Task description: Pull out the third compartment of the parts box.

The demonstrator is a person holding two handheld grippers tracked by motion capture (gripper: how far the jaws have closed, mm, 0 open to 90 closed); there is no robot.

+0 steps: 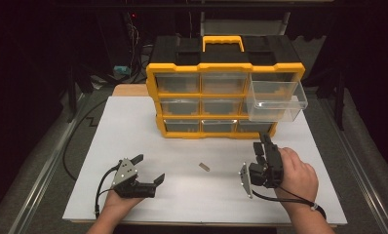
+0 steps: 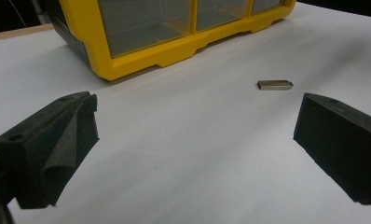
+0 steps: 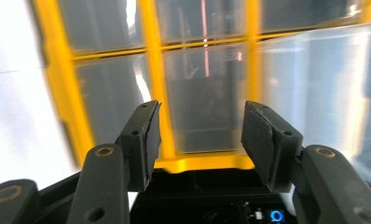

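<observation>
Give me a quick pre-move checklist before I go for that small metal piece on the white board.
1. Metal piece lies free, nothing touching: ok.
2. Left gripper jaws open, empty: ok.
3. Left gripper aimed at piece: not ok, piece sits toward its right jaw.
4. Right gripper empty, jaws apart: ok.
5. Pulled-out drawer open to receive: ok.
6. Drawer contents: cannot tell.

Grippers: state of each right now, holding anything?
Left gripper: open, fingers wide apart, holding nothing.
Right gripper: open, nothing between its fingers, facing the yellow drawer cabinet.
</observation>
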